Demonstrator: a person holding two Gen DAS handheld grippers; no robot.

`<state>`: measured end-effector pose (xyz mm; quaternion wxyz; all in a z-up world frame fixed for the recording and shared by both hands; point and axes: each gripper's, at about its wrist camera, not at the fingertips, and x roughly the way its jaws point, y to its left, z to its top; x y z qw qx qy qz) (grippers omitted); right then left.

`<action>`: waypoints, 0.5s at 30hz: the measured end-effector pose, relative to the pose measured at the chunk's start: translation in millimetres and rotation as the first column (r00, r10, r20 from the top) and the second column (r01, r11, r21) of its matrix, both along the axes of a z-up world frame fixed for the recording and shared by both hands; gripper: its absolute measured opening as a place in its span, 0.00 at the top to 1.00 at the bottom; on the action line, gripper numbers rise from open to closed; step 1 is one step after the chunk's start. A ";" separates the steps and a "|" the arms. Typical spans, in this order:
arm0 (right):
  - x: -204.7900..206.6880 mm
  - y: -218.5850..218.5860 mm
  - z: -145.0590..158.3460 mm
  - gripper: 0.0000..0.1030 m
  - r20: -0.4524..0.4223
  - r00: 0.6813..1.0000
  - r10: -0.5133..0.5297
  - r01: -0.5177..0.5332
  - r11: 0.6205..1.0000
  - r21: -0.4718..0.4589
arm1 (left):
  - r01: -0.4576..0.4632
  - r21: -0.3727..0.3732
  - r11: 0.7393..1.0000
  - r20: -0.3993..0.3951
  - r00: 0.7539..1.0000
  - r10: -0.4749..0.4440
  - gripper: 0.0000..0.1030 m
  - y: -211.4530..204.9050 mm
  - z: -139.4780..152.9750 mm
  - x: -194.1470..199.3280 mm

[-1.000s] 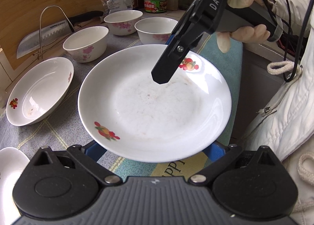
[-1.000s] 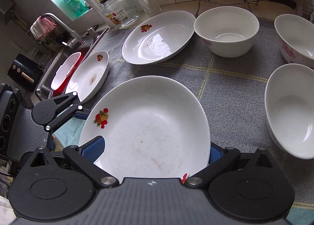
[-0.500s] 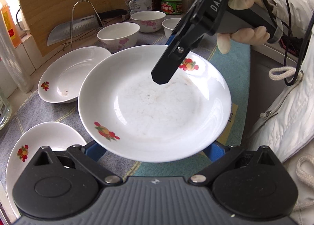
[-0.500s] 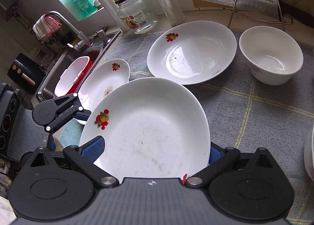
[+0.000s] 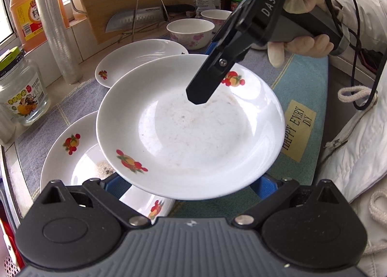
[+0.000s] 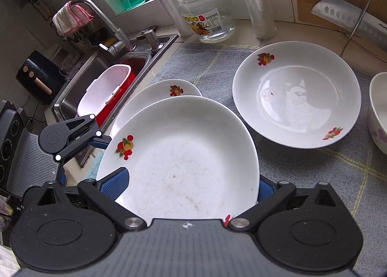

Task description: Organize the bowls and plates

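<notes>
Both grippers, left [image 5: 191,187] and right [image 6: 191,185], clasped one plate [image 5: 191,129] at frame centre, above a second plate [image 6: 154,90]; bowl [image 5: 191,32] sat upper centre on the counter [image 6: 314,163].

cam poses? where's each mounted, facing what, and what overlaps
Left wrist: on the left gripper, facing the knife rack; shows right gripper, gloved hand, white sleeve.
Right wrist: on the right gripper, facing the sink; shows left gripper.
Shared: held plate, lower plate, far plate, glass jar.
</notes>
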<state>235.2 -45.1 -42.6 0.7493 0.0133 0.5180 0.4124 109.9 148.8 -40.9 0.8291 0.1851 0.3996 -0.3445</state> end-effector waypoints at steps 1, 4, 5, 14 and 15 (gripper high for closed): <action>1.1 4.7 -0.1 0.00 0.001 1.000 0.007 -0.007 1.000 -0.001 | -0.007 0.001 1.000 0.000 1.000 0.007 0.02 2.1 -0.5 1.9; 4.9 21.0 -1.1 0.00 0.004 1.000 0.027 -0.027 1.000 -0.005 | -0.028 -0.001 1.000 0.000 1.000 0.028 0.02 12.3 -1.5 2.5; 6.5 25.7 -1.6 0.00 0.006 0.999 0.034 -0.033 0.999 -0.008 | -0.033 -0.002 0.999 0.001 0.999 0.033 0.02 15.2 -1.8 3.1; 17.0 55.8 -8.4 0.00 -0.002 0.998 0.070 -0.070 0.997 -0.028 | -0.079 -0.020 0.997 -0.009 0.997 0.079 0.02 36.5 -5.6 8.5; 18.4 59.0 -9.5 0.00 -0.004 0.997 0.073 -0.073 0.997 -0.030 | -0.084 -0.021 0.996 -0.009 0.996 0.083 0.02 38.4 -6.0 8.5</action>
